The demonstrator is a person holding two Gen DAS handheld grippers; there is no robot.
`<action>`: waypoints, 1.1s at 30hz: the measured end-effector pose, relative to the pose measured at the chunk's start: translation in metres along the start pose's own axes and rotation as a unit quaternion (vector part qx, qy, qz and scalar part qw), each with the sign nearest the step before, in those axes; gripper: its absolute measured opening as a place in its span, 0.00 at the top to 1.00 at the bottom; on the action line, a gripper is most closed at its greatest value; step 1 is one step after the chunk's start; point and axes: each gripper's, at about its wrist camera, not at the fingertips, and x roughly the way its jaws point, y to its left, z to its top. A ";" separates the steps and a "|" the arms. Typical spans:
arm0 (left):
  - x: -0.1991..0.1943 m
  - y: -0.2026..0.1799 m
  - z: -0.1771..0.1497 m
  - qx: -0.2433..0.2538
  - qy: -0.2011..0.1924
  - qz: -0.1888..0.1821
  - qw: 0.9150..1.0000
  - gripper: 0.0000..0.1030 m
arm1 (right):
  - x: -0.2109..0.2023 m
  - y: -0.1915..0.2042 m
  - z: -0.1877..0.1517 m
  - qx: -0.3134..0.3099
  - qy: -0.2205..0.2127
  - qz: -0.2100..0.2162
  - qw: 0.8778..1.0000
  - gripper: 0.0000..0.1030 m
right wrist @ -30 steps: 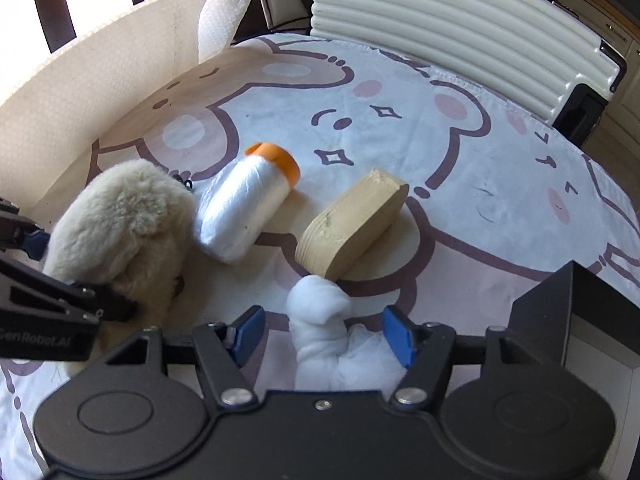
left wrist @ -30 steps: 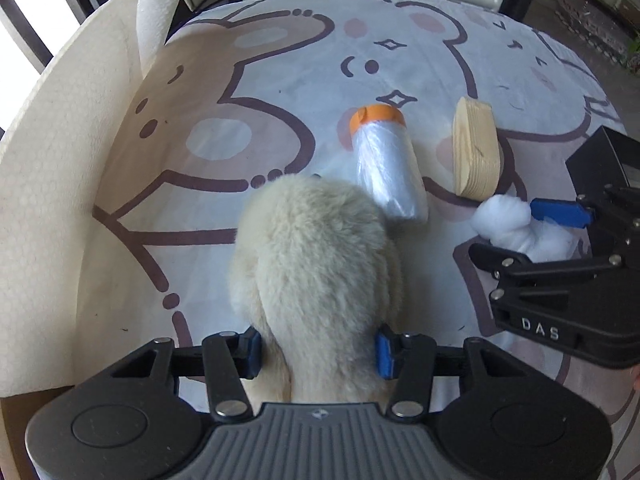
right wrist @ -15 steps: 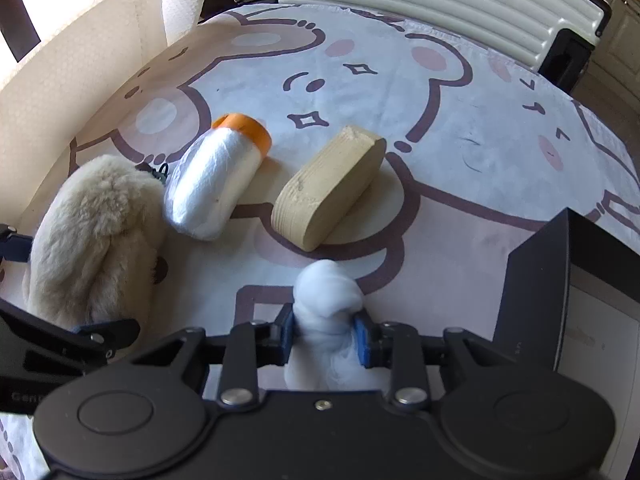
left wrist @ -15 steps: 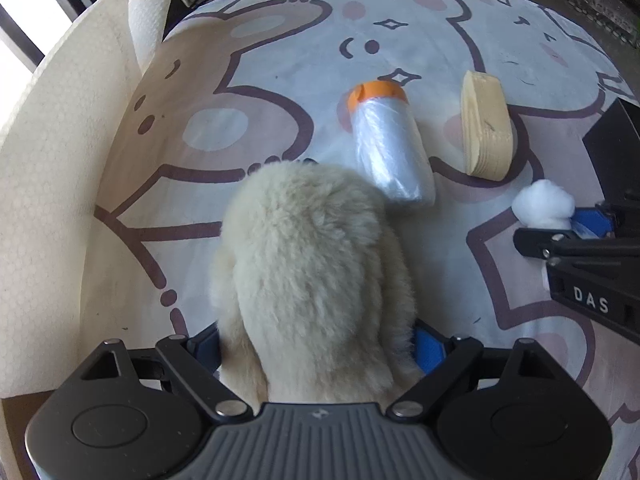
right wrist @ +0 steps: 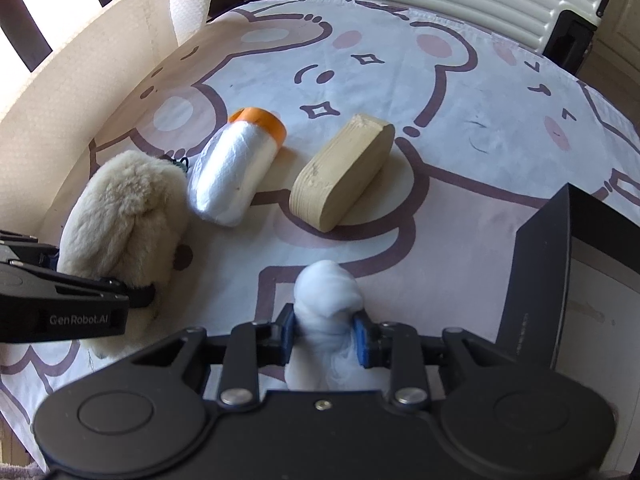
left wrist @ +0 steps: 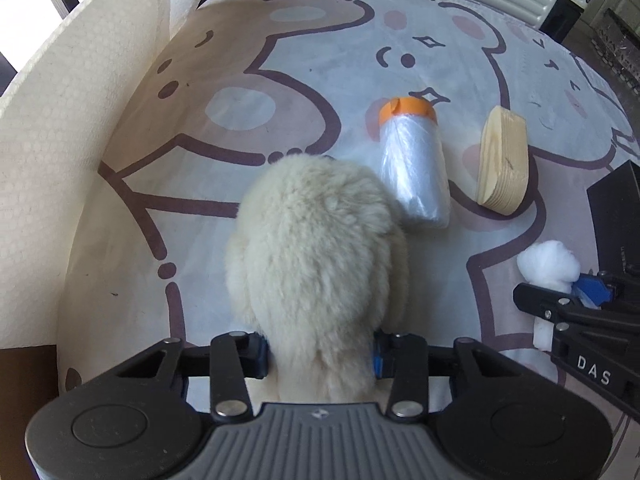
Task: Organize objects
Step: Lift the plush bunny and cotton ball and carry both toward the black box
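Worktop (left wrist: 280,80): covered by a cloth printed with cartoon bears; a cream foam sheet (left wrist: 52,184) stands curved along its left edge.
Black box (right wrist: 560,272): at the right edge of the worktop, near side, interior pale.
Plush toy (left wrist: 316,272): cream, fluffy, lying near the left side of the cloth, just beside the wrapped bottle.
Left gripper (left wrist: 320,354): blue-padded fingers have just been closing and now clamp the plush toy's near end from both sides.
Wrapped bottle (right wrist: 236,172): lying on its side in clear film, orange cap pointing away; between the plush toy and the wooden block.
Wooden block (right wrist: 340,176): pale, rounded ends, resting on a long edge, to the right of the bottle, apart from it.
Cotton wad (right wrist: 328,304): white, near the box, in front of the wooden block.
Right gripper (right wrist: 326,336): fingers clenched on the cotton wad, squeezing it narrow between the pads.
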 end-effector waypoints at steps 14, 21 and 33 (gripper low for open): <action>-0.039 -0.002 -0.006 -0.007 -0.043 -0.029 0.999 0.65 | -0.031 0.005 -0.005 0.004 -0.029 -0.004 1.000 0.71; -0.063 -0.004 -0.009 -0.020 -0.079 -0.036 0.996 0.65 | -0.055 0.009 -0.005 0.012 -0.058 -0.001 0.998 0.71; -0.098 -0.021 -0.017 -0.016 -0.128 -0.048 0.991 0.65 | -0.092 0.002 -0.011 0.043 -0.093 -0.020 0.995 0.71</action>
